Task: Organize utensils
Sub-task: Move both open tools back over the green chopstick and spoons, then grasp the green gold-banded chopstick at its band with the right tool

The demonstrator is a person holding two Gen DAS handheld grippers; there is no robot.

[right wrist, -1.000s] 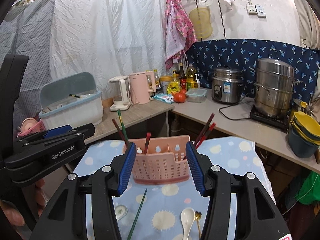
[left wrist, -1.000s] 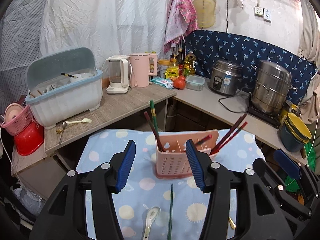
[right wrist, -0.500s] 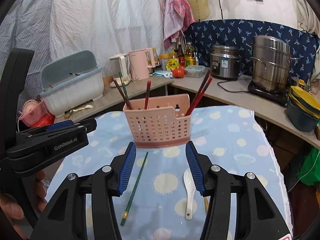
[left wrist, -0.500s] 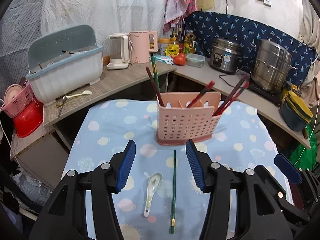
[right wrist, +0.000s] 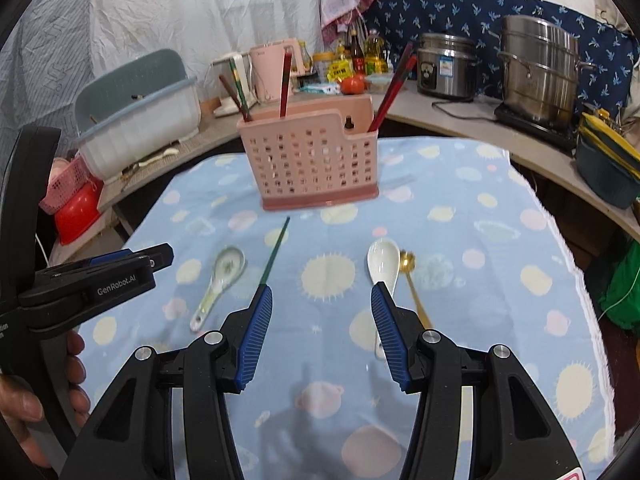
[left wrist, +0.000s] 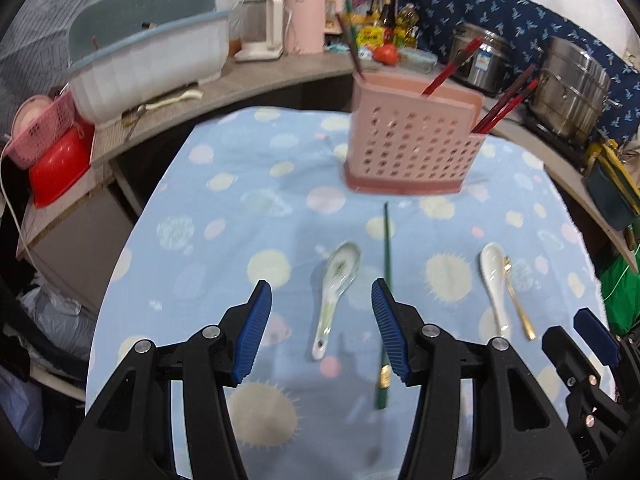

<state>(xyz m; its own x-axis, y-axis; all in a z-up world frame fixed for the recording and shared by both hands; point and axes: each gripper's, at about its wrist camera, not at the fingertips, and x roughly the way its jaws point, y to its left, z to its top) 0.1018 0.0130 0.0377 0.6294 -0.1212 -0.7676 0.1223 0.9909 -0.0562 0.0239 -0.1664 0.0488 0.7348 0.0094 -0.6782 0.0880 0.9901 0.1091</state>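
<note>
A pink perforated utensil holder [left wrist: 412,140] [right wrist: 314,156] stands at the far side of the blue spotted cloth, with several chopsticks in it. On the cloth lie a patterned ceramic spoon [left wrist: 336,292] [right wrist: 220,282], a green chopstick [left wrist: 386,264] [right wrist: 274,250], a white spoon [left wrist: 494,276] [right wrist: 384,266] and a small gold spoon [left wrist: 516,296] [right wrist: 410,276]. My left gripper [left wrist: 322,296] is open and empty above the patterned spoon and green chopstick. My right gripper [right wrist: 322,300] is open and empty, between the green chopstick and the white spoon.
A wooden counter runs behind the table with a dish-drainer box [left wrist: 148,60], kettles [left wrist: 304,24], a rice cooker [right wrist: 448,66] and a steel pot [right wrist: 540,68]. Red and pink baskets [left wrist: 52,152] sit at the left. Stacked bowls [right wrist: 608,160] stand at the right.
Both grippers have pulled back and tilted down from the pink holder toward the near part of the cloth. The spoons and green chopstick now lie just ahead of the fingers.
</note>
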